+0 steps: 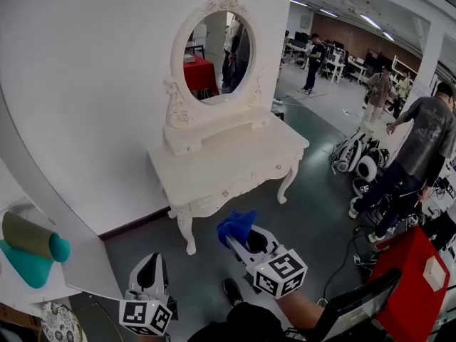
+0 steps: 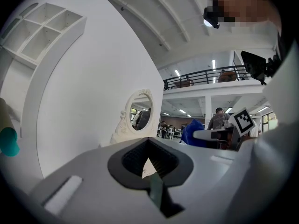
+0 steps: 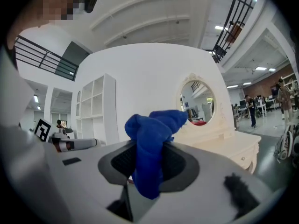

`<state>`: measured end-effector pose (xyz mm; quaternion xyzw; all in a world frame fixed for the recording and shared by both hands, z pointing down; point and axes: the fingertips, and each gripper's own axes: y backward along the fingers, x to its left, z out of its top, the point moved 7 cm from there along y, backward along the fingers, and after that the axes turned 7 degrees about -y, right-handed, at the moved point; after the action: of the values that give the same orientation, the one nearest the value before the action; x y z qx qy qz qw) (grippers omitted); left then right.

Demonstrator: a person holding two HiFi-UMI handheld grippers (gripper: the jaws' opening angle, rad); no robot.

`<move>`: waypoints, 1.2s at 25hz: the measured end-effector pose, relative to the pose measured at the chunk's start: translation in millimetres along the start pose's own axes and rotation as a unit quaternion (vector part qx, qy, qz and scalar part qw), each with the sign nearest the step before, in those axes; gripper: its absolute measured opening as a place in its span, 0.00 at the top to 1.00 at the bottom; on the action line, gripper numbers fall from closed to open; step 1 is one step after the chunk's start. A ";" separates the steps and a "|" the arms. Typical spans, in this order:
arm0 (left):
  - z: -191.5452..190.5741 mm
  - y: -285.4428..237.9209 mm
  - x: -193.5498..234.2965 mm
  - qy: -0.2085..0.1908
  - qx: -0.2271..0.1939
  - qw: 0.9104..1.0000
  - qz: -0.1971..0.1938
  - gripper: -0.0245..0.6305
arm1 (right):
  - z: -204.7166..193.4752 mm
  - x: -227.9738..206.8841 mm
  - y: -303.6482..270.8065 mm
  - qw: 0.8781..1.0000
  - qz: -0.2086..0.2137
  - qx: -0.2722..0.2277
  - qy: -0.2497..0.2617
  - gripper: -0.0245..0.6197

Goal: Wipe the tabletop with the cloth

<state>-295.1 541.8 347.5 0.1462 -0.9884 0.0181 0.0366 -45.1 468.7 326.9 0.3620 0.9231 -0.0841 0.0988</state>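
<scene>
Short of the dressing table [image 1: 235, 159], right gripper [image 1: 235, 238] clamps the blue cloth [image 1: 236, 224] for wiping (left gripper [image 1: 151, 261] closed, empty).

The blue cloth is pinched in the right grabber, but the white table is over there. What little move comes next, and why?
Probably carry the right gripper forward and lower the blue cloth onto the white tabletop. The cloth is clamped in its jaws, but it hangs over the floor, short of the tabletop, so wiping cannot start yet.
</scene>
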 end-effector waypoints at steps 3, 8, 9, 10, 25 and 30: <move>-1.5 -23.5 8.0 -0.004 -0.001 1.000 0.002 0.95 | 5.2 -18.0 -22.7 1.000 0.008 -0.003 -0.002 0.76; 6.3 -65.9 22.0 -0.008 0.008 1.000 0.022 0.95 | 16.3 -50.8 -67.4 0.999 0.031 0.005 -0.007 0.76; 8.9 -75.2 24.9 -0.007 0.009 1.000 0.028 0.95 | 19.1 -57.9 -76.0 0.999 0.035 0.007 -0.009 0.76; 11.1 -84.8 27.4 -0.005 0.009 0.999 0.034 0.95 | 22.0 -65.1 -84.2 0.999 0.039 0.008 -0.010 0.76; 13.8 -209.6 46.7 -0.004 0.027 0.995 0.091 0.95 | 46.3 -168.5 -184.5 0.993 0.109 0.042 -0.016 0.76; 12.7 -226.7 69.1 -0.009 0.035 0.994 0.099 0.95 | 45.0 -171.8 -224.6 0.991 0.122 0.050 -0.024 0.76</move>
<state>-296.1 304.4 345.9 0.0490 -0.9971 0.0549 0.0209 -70.0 184.0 344.0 0.4741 0.8642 -0.1259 0.1121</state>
